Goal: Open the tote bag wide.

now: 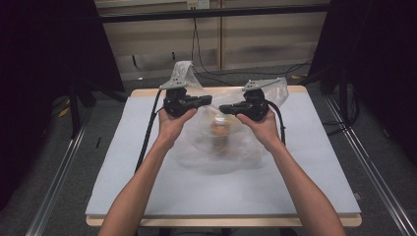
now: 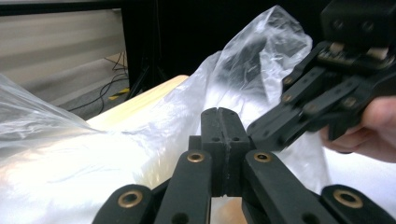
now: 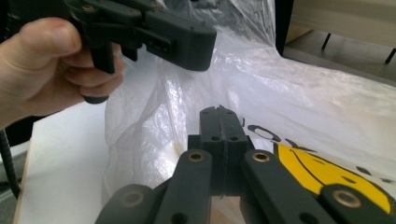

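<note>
The left gripper (image 1: pixel 209 101) and the right gripper (image 1: pixel 222 108) point at each other, each pinched tight on the clear plastic bag (image 1: pixel 216 142). Below them, a small bottle (image 1: pixel 220 130) sits inside, over the table (image 1: pixel 314 162).

We are seeing a clear, colourless plastic bag (image 1: pixel 223 142) showing whitish where it is catching glare, and it is carrying a yellow smiley face print (image 3: pixel 327 175) with black outline marks. Inside it, a blurred item (image 1: pixel 220 132) is showing orange-brown with a pale top. Both grippers, the left gripper (image 1: pixel 209 101) and the right gripper (image 1: pixel 222 109), are showing black, with brass-coloured pivot rivets (image 2: pixel 195 157) and grey top plates (image 1: pixel 263 83). The table (image 1: pixel 305 162) is showing pale blue-grey with a light wooden edge.
</note>
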